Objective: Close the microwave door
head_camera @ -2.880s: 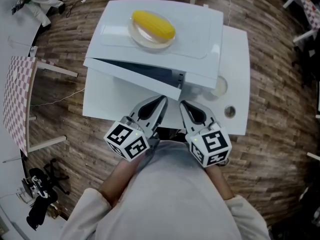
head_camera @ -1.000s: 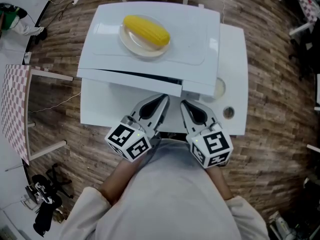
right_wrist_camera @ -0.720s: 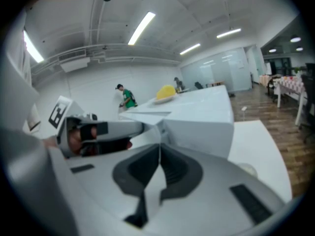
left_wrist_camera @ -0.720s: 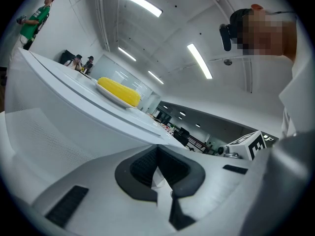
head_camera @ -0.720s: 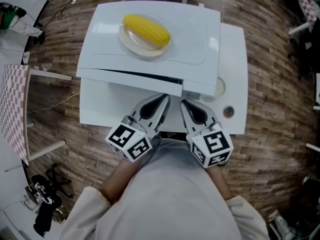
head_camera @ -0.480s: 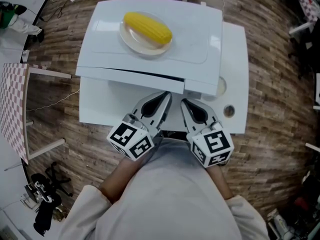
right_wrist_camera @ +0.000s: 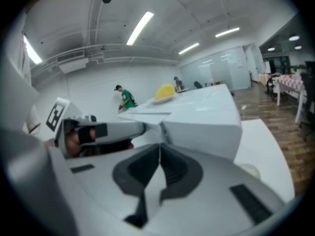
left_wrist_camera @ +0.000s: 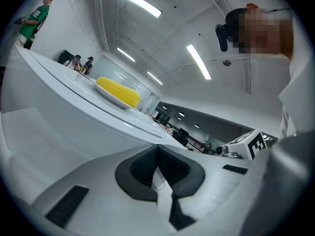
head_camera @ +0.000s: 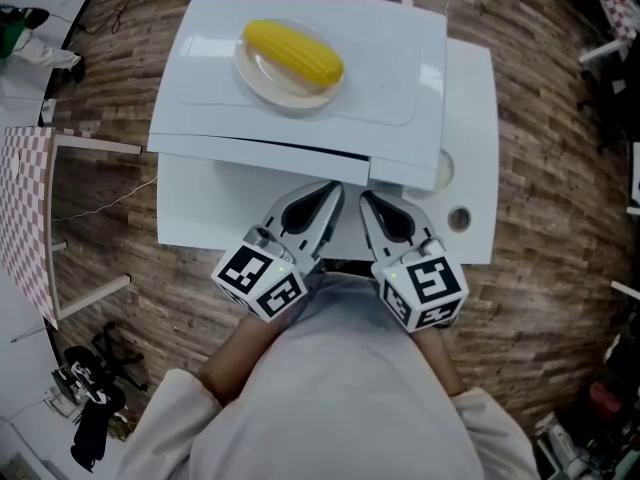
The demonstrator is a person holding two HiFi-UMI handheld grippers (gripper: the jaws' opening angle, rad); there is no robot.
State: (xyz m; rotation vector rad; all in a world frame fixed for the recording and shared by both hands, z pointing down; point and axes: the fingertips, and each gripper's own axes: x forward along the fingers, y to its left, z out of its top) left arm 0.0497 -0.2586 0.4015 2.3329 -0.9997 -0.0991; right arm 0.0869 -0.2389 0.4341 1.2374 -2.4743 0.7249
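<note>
- The left gripper has its jaws pressed together, and nothing is between them.
- The right gripper is pinched closed too, and it holds nothing.
- Both tips sit side by side, just in front of the microwave door.
- The door lies almost flat against the white microwave — only a thin dark line shows along it.
- A yellow corn cob lies on a plate on top of the microwave.
- The microwave stands on a white table.
</note>
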